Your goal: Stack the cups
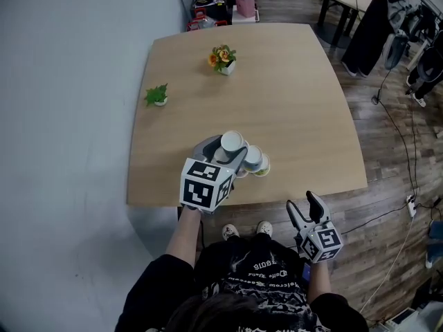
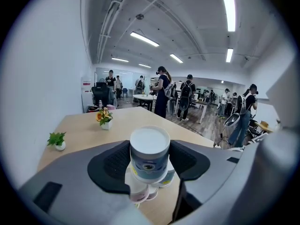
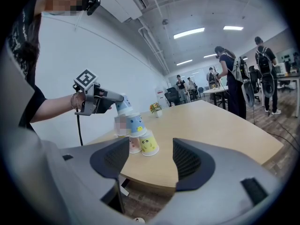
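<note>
Bare tabletop [image 1: 304, 102] right of cups [image 1: 253, 162]; flower pot [image 1: 222, 59], green plant [image 1: 156, 95] beyond.

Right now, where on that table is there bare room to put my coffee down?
The whole right half of the table is bare, from the flower pot to the right edge. So is the middle, between the green plant and the stacked cups. The near edge is crowded: the left gripper holds the top cup there.

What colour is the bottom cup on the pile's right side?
Yellow cup, with a little face; clearest in the right gripper view.
</note>
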A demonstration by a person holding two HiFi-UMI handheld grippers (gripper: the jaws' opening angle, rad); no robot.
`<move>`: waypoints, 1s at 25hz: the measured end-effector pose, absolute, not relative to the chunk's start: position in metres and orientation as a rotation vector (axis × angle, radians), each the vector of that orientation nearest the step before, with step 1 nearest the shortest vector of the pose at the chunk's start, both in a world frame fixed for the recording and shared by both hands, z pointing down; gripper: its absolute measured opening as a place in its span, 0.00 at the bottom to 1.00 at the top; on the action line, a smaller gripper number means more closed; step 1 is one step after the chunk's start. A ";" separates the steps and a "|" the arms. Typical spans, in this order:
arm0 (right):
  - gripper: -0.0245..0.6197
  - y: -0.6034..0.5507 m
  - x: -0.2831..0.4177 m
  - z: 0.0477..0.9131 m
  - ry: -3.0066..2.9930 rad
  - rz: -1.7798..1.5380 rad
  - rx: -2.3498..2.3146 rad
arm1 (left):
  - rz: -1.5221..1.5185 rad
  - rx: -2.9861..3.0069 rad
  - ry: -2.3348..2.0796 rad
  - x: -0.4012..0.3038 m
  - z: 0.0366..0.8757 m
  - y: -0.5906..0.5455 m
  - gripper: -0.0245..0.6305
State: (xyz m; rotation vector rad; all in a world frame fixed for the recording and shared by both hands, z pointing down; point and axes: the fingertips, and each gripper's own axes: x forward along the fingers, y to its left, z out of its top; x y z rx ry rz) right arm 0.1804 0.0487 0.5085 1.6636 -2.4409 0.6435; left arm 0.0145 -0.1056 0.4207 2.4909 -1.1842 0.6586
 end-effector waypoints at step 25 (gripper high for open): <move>0.50 0.043 0.179 0.513 -2.448 0.694 1.669 | 0.578 2.514 -1.160 0.007 0.403 -0.096 0.67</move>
